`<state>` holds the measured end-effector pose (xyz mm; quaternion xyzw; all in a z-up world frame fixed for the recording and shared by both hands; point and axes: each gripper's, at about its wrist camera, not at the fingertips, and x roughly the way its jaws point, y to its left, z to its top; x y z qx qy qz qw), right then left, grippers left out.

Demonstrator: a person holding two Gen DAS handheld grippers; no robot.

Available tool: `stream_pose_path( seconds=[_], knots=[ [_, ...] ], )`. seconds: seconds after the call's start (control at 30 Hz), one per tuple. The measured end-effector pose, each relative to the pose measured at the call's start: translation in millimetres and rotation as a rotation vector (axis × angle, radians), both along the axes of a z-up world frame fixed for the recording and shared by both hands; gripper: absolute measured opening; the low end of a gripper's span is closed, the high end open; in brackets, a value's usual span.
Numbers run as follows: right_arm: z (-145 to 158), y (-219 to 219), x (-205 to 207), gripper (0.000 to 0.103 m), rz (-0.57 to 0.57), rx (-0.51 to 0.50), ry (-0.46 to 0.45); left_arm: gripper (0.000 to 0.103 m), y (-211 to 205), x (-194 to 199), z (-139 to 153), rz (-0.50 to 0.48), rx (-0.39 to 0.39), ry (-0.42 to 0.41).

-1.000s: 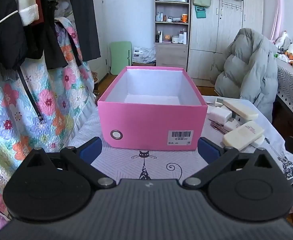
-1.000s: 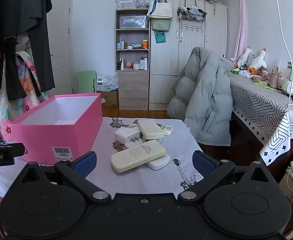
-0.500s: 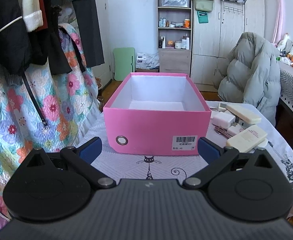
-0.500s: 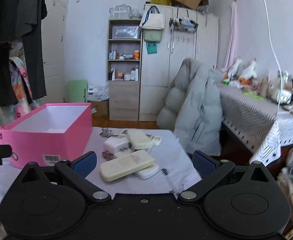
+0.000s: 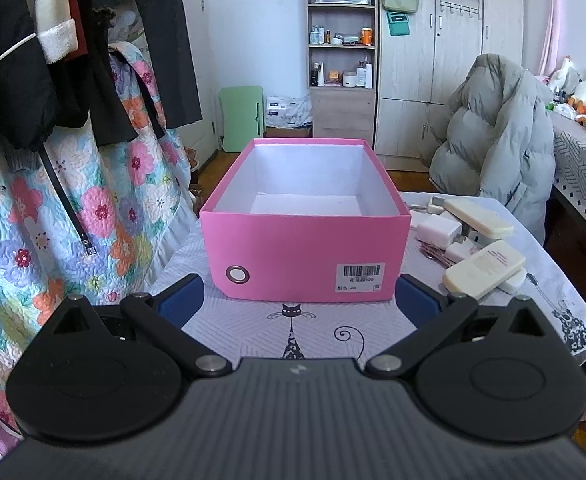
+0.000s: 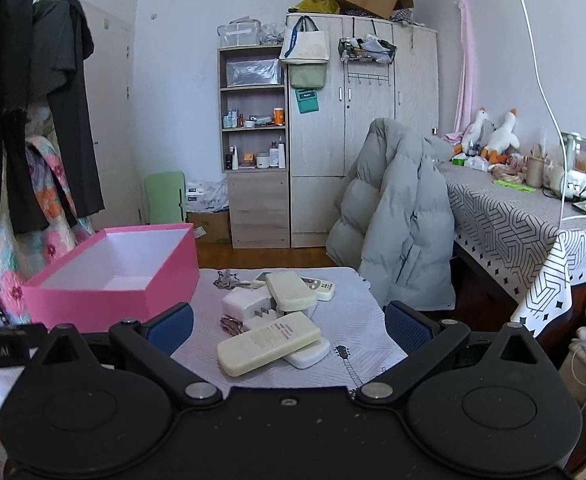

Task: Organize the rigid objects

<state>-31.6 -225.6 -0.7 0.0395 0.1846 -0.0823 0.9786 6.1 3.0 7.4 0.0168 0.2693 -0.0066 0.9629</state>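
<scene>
My left tongs [image 5: 299,300] hang wide open w/ nothing in them, just near of the pink box [image 5: 305,258], which sits empty on the left part of the desk [image 5: 253,328]. My right tongs [image 6: 289,326] are also spread open & empty, hovering over the pile of things right of the box: a cream remote [image 6: 268,343] nearest, lying across a white one [image 6: 309,354], then a white charger [image 6: 247,304], another remote [image 6: 291,290] & keys [image 6: 225,280] at the far edge.
</scene>
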Motion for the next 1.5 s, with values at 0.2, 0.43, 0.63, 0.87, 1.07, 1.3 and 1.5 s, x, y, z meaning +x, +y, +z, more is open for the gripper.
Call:
stream_pose_path(
  seconds=[0.2, 0.43, 0.63, 0.87, 1.07, 1.3, 1.5],
  knots=[
    [-4, -2, -1, 0.103, 0.003, -0.01, -0.016, 0.103, -4, 1, -3, -0.012, 0.0, 0.011],
    [-12, -4, 1, 0.103, 0.006, -0.026, -0.033, 0.103, -16, 1, -10, -0.039, -0.006, 0.022],
    [-18, -7, 2, 0.103, 0.0, -0.044, -0.035, 0.103, -18, 5, -12, -0.039, 0.0, 0.02],
    [-13, -16, 16, 0.103, 0.006, -0.058, -0.064, 0.103, -12, 17, -13, -0.017, 0.005, 0.029],
    [-16, -23, 26, 0.103, 0.021, -0.033, -0.035, 0.103, -5, 27, -15, 0.004, -0.003, 0.046],
    [-24, -19, 31, 0.103, 0.04, -0.031, -0.018, 0.103, -3, 34, -18, 0.002, -0.009, 0.051],
    [-24, -15, 31, 0.103, 0.051, -0.034, -0.015, 0.103, -3, 36, -17, 0.007, -0.009, 0.053]
  ],
)
